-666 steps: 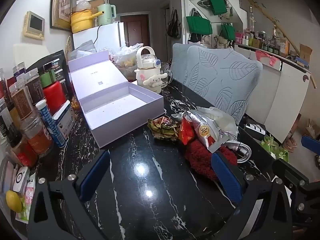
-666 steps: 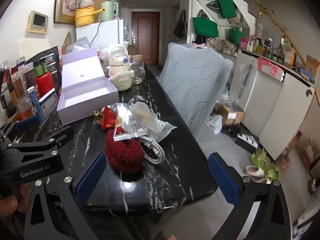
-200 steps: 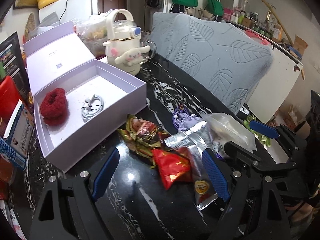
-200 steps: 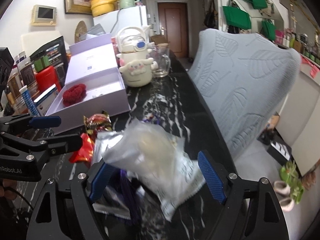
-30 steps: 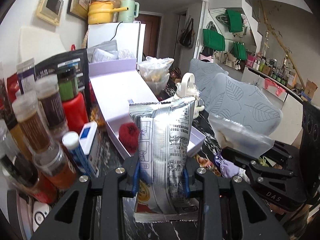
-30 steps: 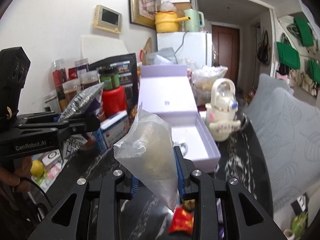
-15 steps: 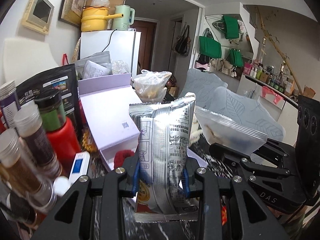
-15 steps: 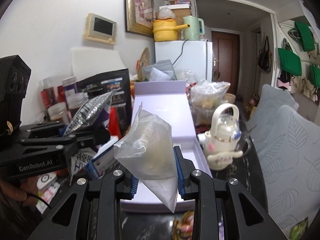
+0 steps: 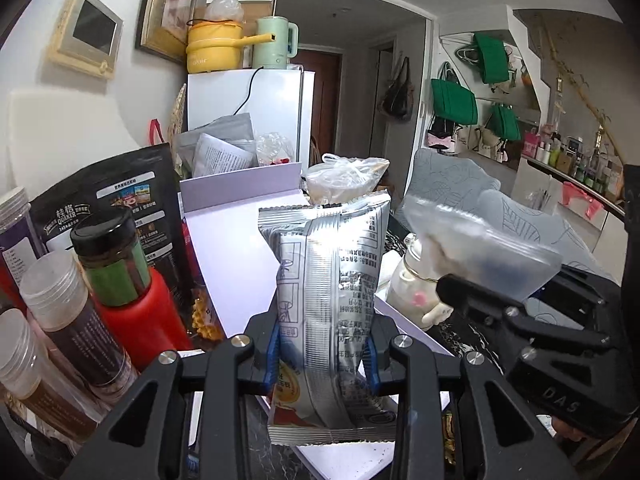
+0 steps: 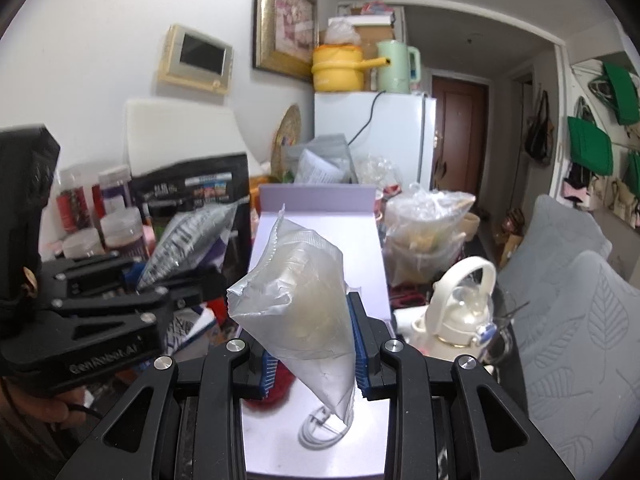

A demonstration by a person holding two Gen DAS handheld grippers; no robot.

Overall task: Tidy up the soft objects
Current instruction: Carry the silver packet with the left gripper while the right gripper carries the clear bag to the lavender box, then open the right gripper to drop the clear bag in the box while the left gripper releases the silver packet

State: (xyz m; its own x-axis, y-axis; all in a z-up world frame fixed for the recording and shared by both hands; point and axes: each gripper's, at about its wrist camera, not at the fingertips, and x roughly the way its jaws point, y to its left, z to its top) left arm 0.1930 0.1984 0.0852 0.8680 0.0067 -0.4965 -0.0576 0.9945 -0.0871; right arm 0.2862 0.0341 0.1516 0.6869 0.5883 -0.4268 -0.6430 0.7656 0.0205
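Above the open lilac box (image 10: 316, 412), both grippers are carrying packets toward it. The left gripper (image 9: 322, 354) is clamping a silver snack packet (image 9: 328, 292) upright, its jaws squeezed nearly closed on the packet's lower half, so that the sealed bottom edge is hanging below the pads and the top is standing free over the box's raised lid (image 9: 240, 236). The right gripper (image 10: 314, 352) is pinching a clear plastic bag (image 10: 296, 304) with pale contents; its jaws are closed on the bag's narrow lower part while the bulk is puffing out above them. Inside the box, a coiled white cable (image 10: 322, 430) is lying on the floor just under the bag's tip, and a red fuzzy scrunchie (image 10: 276, 384) is sitting to the cable's left, partly hidden by the jaws. A white kettle-shaped bottle (image 10: 460, 312) is standing just right of the box, and jars (image 9: 80, 320) are crowding the surface to its left. To place these well, each packet probably needs lowering into the bare stretch of box floor behind the cable and scrunchie, one at a time, since the two grippers are close together. Releasing low is wise, as the crinkly packets may slide or tip over the wall, and the tall silver one should be laid flat.
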